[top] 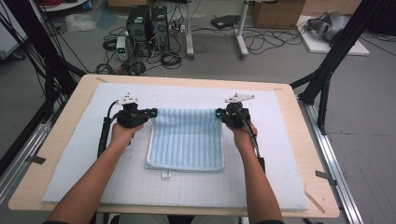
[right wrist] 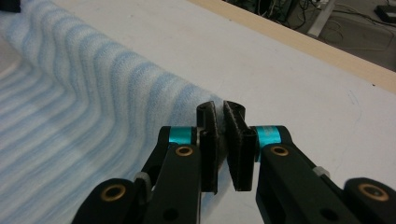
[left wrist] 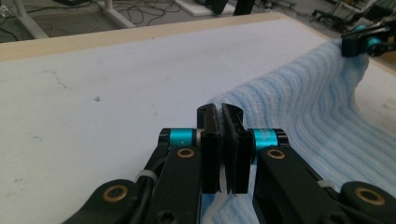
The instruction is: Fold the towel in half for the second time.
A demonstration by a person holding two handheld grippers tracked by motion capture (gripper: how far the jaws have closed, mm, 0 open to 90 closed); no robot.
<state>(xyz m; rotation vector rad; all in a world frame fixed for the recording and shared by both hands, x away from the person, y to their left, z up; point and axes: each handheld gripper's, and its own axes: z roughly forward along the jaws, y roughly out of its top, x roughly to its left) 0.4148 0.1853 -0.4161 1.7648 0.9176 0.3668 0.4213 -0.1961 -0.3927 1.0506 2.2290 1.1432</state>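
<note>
Right gripper jaws clamped on a corner of the blue striped towel. Towel edge lifted off the white mat, sagging away to the left. Wooden tabletop edge beyond.

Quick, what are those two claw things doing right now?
Left gripper: closed, pinching a far corner of the blue striped towel.
Right gripper: closed, pinching the towel's other far corner.
</note>
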